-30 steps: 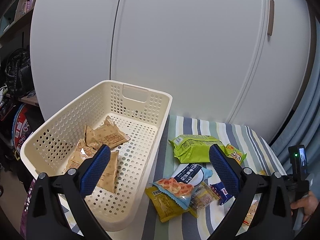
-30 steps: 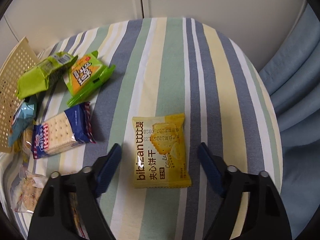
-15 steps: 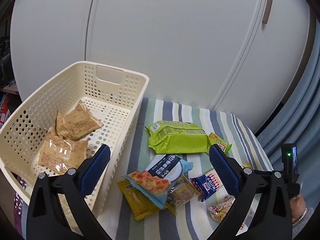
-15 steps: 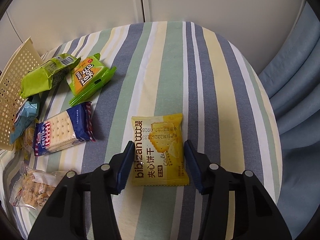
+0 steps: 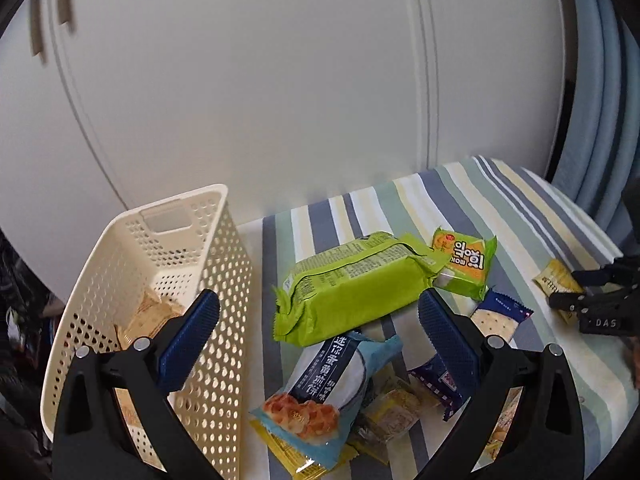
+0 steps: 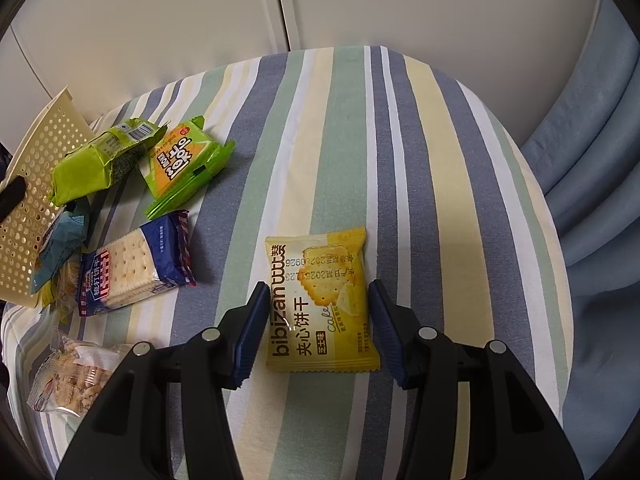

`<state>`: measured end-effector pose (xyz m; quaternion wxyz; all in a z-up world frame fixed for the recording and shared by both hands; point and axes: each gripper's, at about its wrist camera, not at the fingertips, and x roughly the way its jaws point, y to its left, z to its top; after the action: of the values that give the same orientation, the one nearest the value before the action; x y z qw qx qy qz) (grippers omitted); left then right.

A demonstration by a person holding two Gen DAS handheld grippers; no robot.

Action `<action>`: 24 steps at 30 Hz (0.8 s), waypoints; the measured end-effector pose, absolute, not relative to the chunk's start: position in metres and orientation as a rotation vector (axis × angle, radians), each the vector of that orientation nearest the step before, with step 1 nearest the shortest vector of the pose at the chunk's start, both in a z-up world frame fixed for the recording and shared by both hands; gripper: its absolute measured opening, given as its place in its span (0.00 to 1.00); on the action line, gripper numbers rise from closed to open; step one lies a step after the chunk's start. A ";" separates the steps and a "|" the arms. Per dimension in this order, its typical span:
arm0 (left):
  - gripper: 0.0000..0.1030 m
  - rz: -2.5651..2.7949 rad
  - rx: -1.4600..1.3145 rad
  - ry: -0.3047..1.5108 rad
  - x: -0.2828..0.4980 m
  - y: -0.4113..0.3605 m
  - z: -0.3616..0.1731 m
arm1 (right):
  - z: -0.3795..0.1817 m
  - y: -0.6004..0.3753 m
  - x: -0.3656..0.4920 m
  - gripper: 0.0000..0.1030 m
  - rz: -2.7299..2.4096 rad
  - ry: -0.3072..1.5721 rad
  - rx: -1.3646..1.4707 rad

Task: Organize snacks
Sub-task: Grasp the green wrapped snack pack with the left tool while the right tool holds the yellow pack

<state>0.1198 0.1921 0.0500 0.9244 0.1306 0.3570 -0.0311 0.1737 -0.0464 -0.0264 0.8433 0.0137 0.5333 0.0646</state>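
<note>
Your right gripper (image 6: 316, 312) is clamped on the yellow biscuit packet (image 6: 320, 300) lying on the striped cloth (image 6: 400, 160); your left gripper (image 5: 320, 324) gapes wide beside the basket (image 5: 224, 280)

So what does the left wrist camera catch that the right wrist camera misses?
Only the left wrist view looks inside the cream basket, where tan packets lie, and shows the waffle snack pack.

Only the right wrist view shows the yellow biscuit packet in full, between the right gripper fingers, plus a clear packet.

Both show the long green pack, the cracker pack and the striped cloth.
</note>
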 end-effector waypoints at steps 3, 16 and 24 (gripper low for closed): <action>0.98 -0.079 0.381 0.761 0.138 0.174 0.035 | -0.026 -0.047 0.173 0.50 0.142 1.123 0.044; 0.98 -0.149 0.589 0.914 0.205 0.133 -0.015 | -0.027 -0.049 0.173 0.50 0.181 1.115 0.084; 0.98 -0.100 0.518 0.987 0.252 0.139 -0.031 | -0.027 -0.049 0.172 0.50 0.190 1.110 0.094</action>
<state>0.2521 0.1391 -0.0312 0.8474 0.2457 0.4683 -0.0474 0.1719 -0.0495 -0.0271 0.8445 0.0446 0.5261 0.0899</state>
